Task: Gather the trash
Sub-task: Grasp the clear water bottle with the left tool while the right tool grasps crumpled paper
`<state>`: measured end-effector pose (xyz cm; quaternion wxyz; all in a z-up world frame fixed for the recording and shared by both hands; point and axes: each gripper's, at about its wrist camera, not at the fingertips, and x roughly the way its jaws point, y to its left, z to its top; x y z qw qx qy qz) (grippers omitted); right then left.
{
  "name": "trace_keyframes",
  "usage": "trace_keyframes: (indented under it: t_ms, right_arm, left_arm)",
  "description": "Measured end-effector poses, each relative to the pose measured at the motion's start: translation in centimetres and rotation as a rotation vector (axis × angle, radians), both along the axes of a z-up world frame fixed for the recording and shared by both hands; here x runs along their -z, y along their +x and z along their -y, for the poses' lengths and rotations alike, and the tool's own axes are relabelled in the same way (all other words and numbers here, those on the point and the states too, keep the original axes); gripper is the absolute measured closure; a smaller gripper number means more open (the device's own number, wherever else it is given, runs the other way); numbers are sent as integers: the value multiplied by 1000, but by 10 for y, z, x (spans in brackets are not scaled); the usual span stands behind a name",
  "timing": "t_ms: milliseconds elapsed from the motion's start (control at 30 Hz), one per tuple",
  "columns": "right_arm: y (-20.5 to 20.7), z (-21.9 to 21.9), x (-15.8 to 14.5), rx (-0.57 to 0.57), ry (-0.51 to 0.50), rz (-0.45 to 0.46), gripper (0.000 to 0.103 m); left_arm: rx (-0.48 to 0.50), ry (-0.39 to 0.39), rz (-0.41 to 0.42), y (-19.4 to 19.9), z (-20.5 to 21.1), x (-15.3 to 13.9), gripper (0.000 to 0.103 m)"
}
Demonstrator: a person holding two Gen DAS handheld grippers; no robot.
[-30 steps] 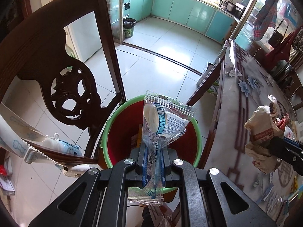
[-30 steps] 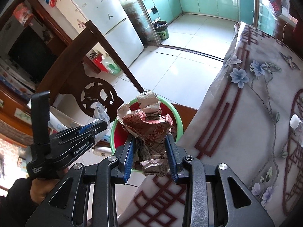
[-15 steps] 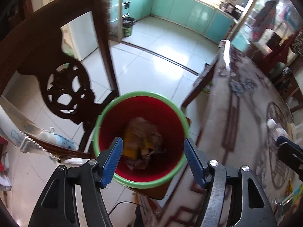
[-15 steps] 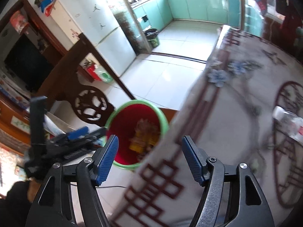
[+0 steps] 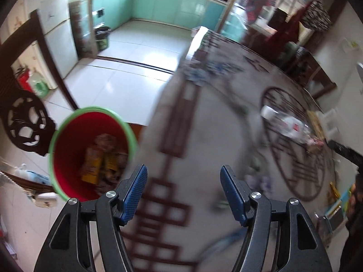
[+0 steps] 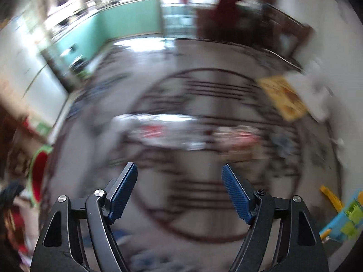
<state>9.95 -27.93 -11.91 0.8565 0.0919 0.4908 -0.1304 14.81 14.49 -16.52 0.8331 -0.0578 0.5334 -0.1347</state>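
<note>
A red bin with a green rim (image 5: pixel 90 149) stands beside the table, at lower left in the left wrist view, with wrappers and paper inside. It shows at the far left edge of the right wrist view (image 6: pixel 38 170). My left gripper (image 5: pixel 183 179) is open and empty over the patterned tablecloth (image 5: pixel 204 117). My right gripper (image 6: pixel 179 176) is open and empty over the table. A clear plastic bottle (image 5: pixel 285 122) lies on the table; in the blurred right wrist view it (image 6: pixel 158 131) lies ahead of the gripper, next to crumpled trash (image 6: pixel 240 136).
A dark carved wooden chair (image 5: pixel 25 122) stands left of the bin. A yellow packet (image 6: pixel 283 97) lies at the table's far right. Colourful items (image 6: pixel 347 217) sit at the right edge. The tiled floor (image 5: pixel 127 68) and kitchen lie beyond.
Both grippers opened and dropped their trash into the bin: the left a clear wrapper, the right crumpled paper. Both then swung right, from the bin to over the table.
</note>
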Motion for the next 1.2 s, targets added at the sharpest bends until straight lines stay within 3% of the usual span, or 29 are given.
trace_keyframes:
  t_ms: [133,367,400,500,700,800,867,1000,1100,1200]
  right_arm:
    - [5,70,27,128,70,-24,25]
    - [28,118,73,135,208,-81,28]
    - [31,121,79,115,228,-89,44]
    - [29,117,79,59,258,-72,59]
    - [4,99,70,-51,264,-66,61]
    - [-11,97,70,-77,273,-59,60]
    - [-19,99,72,-71,316,-53,60]
    - [-17,109,78,-58,359,-48,59]
    - [-13,113,77,-56,378,-38,59]
    - [-5,113,77,-72,372,-33,59]
  left_arm:
    - [39,-16,-19,-14,55,-3,37]
    - [21,-109,-85,-25,119,-5,37]
    - [4,-135,-106,-24,126,-5,37]
    - [-45,-214,-179,-14,148,1,37]
    - [-127,-344,-273,29,203,16,36]
    - [-226,-405,-330,60,221,30,35]
    - [-295,-395,-338,80,234,40,35]
    - [-330,-309,-367,110,258,61,35]
    - [-397,-320,-452,119,267,82,34]
    - [-429,-322,-482,125,277,96,28]
